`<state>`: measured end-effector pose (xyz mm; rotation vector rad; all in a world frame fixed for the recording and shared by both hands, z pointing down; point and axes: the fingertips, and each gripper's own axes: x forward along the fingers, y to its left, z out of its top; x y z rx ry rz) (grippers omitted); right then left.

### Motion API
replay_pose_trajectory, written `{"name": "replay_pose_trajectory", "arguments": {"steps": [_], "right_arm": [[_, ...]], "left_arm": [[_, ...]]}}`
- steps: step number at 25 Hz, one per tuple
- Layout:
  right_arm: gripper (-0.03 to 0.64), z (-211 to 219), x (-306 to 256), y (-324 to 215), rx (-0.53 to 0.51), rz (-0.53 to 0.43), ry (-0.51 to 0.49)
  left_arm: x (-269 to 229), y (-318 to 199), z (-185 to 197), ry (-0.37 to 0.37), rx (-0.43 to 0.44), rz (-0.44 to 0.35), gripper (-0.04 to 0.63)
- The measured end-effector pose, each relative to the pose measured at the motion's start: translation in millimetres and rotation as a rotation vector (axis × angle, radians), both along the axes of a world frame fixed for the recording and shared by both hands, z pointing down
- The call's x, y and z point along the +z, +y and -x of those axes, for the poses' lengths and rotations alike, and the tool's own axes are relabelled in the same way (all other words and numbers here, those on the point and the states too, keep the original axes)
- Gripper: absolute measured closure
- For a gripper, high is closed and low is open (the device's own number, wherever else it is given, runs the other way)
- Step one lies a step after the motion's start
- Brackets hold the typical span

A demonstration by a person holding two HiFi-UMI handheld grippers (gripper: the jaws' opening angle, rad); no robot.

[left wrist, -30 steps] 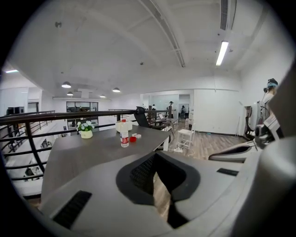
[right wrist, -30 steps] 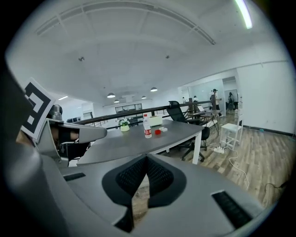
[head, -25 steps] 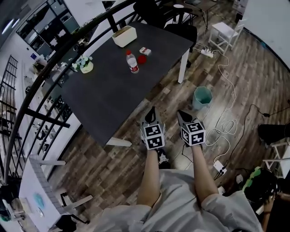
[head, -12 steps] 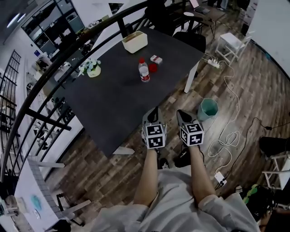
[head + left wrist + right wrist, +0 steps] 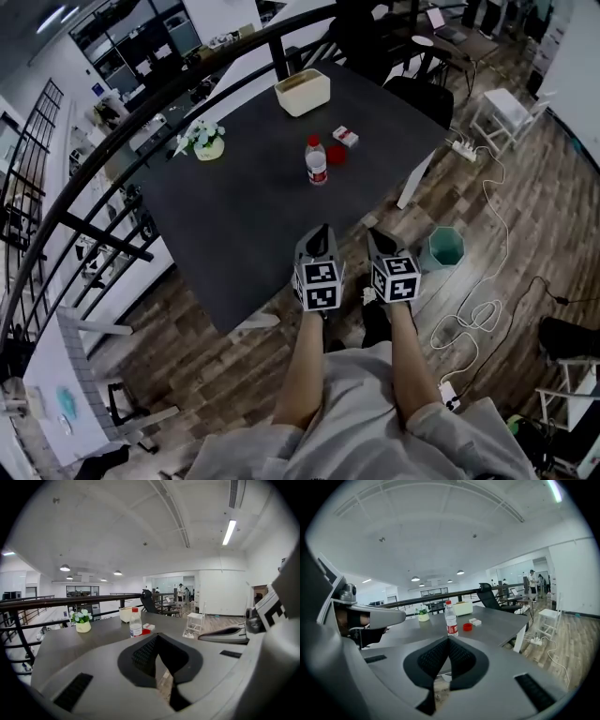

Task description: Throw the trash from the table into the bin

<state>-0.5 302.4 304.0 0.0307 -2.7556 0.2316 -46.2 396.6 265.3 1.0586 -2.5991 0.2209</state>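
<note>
Plastic bottle [image 5: 317,161]: one, red-capped, upright on the far right part of the dark surface [image 5: 234,220]. One red lid [image 5: 336,155] lies just right of it, and one small white-and-red pack [image 5: 346,137] lies just beyond the lid. One beige tub [image 5: 302,92] stands at the far edge, contents not visible. One pot [image 5: 208,148], far left, holds white flowers. One teal bin [image 5: 445,249] stands on the floor to the right. Two claws, left [image 5: 322,232] and right [image 5: 374,235], are side by side over the near edge, each with jaws together.
</note>
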Motion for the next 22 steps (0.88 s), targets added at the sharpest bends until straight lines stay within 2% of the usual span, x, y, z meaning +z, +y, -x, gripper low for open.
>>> {"name": "replay_pose_trajectory", "arguments": {"steps": [3, 9, 10, 14, 20, 22], "right_arm": [[0.606, 30.1, 4.3, -5.6, -0.033, -0.001, 0.003], [0.604, 97.9, 11.0, -17.5, -0.146, -0.021, 0.015], [0.581, 108.8, 11.2, -20.8, -0.168, -0.022, 0.016], [0.573, 149.1, 9.6, -31.5, -0.24, -0.011, 0.006], [0.491, 197.2, 17.4, -24.8, -0.373, 0.003, 0.009], [0.427, 209.9, 22.4, -20.8, -0.416, -0.008, 0.017]], "left_arm": [[5.2, -5.5, 24.2, -0.006, -0.027, 0.013, 0.569], [23.8, -24.0, 79.2, 0.033, -0.101, 0.028, 0.569], [27.1, -26.6, 87.3, 0.037, -0.118, 0.03, 0.569], [29.9, -33.4, 112.0, 0.046, -0.179, 0.052, 0.569], [33.4, -30.3, 140.5, 0.051, -0.274, 0.073, 0.569], [37.2, -29.9, 148.1, 0.056, -0.304, 0.072, 0.569]]}}
